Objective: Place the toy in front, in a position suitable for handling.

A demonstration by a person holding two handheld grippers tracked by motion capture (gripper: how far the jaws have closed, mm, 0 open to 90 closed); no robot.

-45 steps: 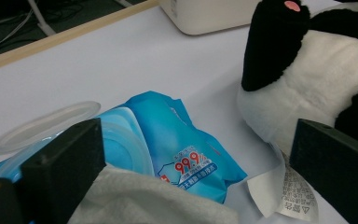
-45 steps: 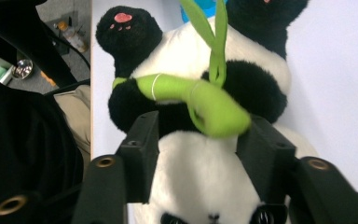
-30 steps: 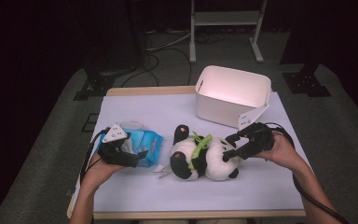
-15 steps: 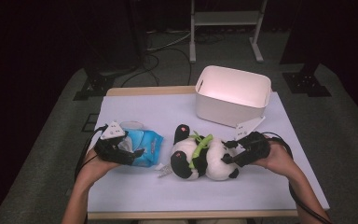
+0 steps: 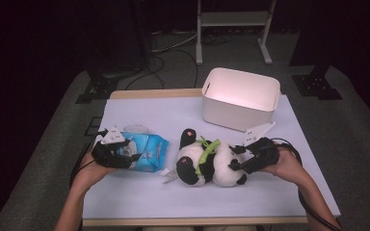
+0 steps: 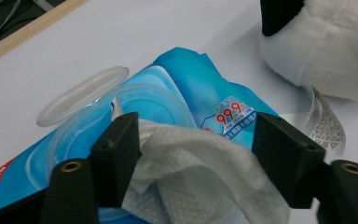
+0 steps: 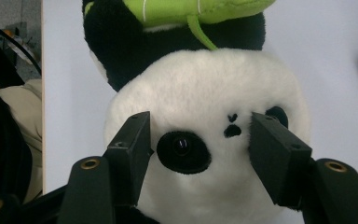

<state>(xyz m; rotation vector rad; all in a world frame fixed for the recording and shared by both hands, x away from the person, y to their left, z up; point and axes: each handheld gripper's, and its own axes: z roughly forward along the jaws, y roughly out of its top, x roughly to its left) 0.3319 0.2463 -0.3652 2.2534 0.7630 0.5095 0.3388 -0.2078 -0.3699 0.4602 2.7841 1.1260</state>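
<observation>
A blue pack of wet wipes (image 5: 149, 148) lies at the left of the table, its clear lid (image 6: 81, 93) flipped open. A white wipe (image 6: 196, 168) sticks up out of it between the jaws of my left gripper (image 6: 196, 135) (image 5: 130, 155). These jaws have just been closing; the wipe touches one pad, but the jaws still stand apart and do not pinch it. A plush panda (image 5: 207, 163) with a green piece on it lies in the middle. My right gripper (image 7: 198, 126) (image 5: 237, 160) is open, with its tips against the panda's face (image 7: 205, 93) on either side of one eye.
A white bin (image 5: 238, 113) stands at the back right of the white table cover. The panda's sewn-in label (image 6: 326, 123) lies on the table between the panda (image 6: 326, 51) and the pack. Cables trail from both grippers toward the person.
My right gripper has come down a little, closer onto the panda's head. The left hand has stayed over the wipes pack.
</observation>
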